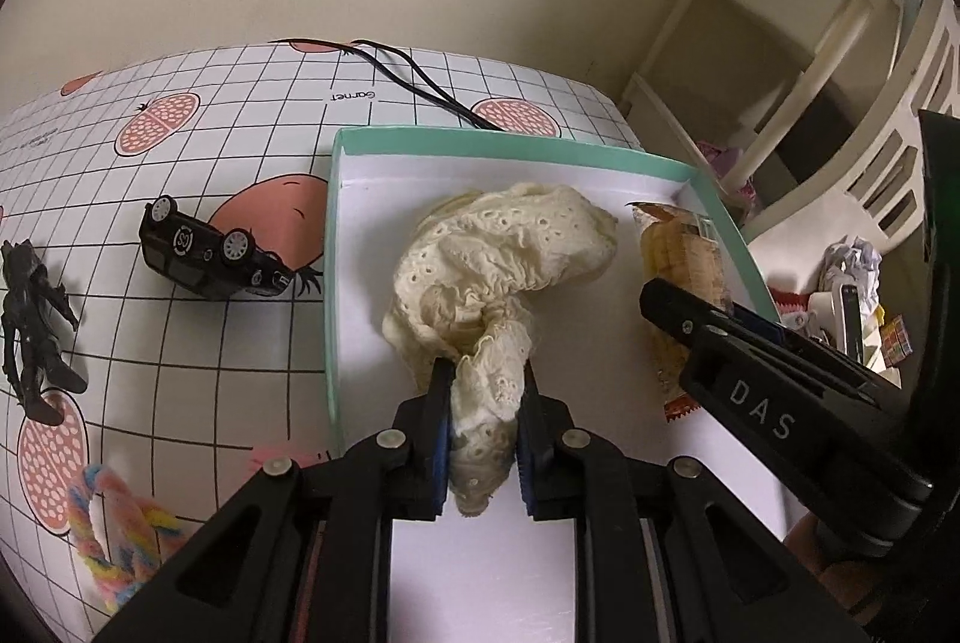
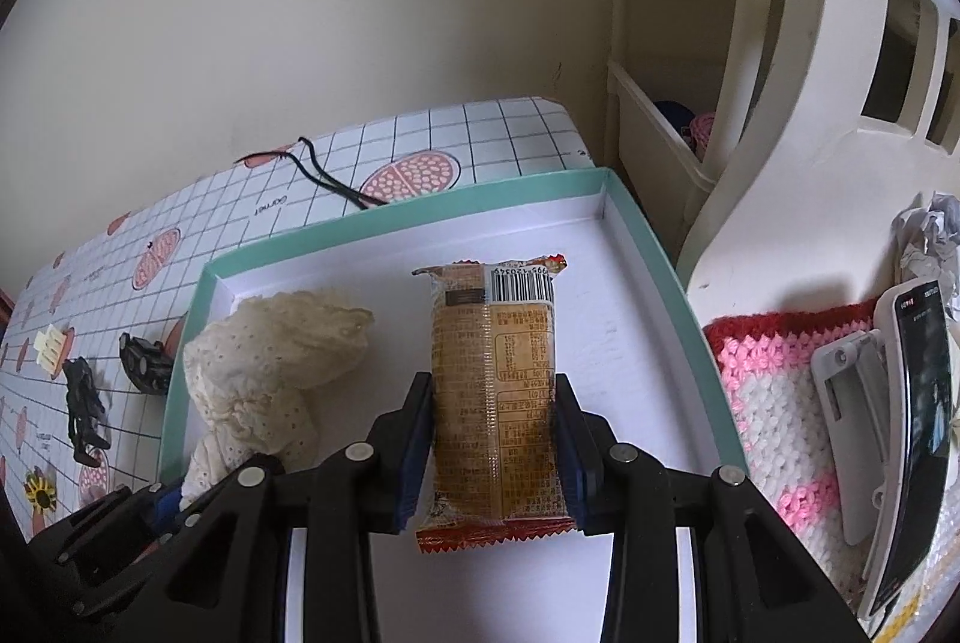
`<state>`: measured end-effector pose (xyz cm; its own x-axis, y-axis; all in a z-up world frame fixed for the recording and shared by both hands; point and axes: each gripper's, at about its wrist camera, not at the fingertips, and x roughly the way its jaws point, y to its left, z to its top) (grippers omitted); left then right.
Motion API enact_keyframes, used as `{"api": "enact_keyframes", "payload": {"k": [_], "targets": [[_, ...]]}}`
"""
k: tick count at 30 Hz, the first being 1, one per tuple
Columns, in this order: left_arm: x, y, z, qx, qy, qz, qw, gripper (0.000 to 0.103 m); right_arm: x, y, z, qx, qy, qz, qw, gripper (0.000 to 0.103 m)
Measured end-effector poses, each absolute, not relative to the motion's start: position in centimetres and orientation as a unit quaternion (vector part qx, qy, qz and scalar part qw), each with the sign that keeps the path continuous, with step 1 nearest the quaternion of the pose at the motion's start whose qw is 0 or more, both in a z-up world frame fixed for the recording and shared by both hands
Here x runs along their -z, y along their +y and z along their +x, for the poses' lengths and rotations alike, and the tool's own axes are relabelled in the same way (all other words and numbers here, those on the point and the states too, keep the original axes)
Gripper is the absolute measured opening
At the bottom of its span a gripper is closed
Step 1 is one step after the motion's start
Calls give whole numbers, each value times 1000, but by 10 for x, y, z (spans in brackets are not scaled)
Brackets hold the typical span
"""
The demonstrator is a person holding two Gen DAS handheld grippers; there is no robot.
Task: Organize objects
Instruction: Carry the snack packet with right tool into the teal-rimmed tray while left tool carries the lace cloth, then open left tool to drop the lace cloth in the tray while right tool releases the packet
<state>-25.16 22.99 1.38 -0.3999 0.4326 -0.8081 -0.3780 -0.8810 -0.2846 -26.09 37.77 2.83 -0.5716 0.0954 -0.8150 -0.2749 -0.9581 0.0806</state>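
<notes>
A white box with a teal rim [image 1: 480, 139] [image 2: 408, 217] lies on the checked tablecloth. My left gripper [image 1: 485, 385] is shut on one end of a cream lace cloth [image 1: 510, 247] [image 2: 282, 343], and the rest of the cloth is piled on the box floor. In the right wrist view my right gripper [image 2: 493, 382] is shut on a brown snack packet [image 2: 495, 391] that lies lengthwise in the box. The packet [image 1: 678, 247] sits to the right of the cloth, partly hidden by the right gripper [image 1: 666, 298].
Left of the box lie an overturned black toy car [image 1: 198, 253], a black toy figure [image 1: 30, 319], a pastel fuzzy rope [image 1: 114, 529] and a cream hair clip [image 2: 51, 346]. A black cable [image 1: 420, 79] runs behind. A cream shelf unit [image 2: 780, 103], crocheted mat [image 2: 774, 403] and phone [image 2: 918, 433] stand right.
</notes>
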Motion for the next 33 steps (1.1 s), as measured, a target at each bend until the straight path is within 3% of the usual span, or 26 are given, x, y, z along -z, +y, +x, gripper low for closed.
{"api": "enact_keyframes", "payload": {"k": [14,19,28,33], "targets": [[-14,222,-254,-834,-15,-493,247,19,-24,362,-262,-875,92,-464,99,39],[-15,223,-253,-826,-17,-501,255,38,-27,361,-260,-876,91,-463,97,41],[-27,223,-252,-822,-27,-505,261,55,-40,367,-257,-880,109,-454,89,46],[-40,223,-250,-821,-34,-502,268,56,-53,370,-254,-885,119,-442,87,46]]}}
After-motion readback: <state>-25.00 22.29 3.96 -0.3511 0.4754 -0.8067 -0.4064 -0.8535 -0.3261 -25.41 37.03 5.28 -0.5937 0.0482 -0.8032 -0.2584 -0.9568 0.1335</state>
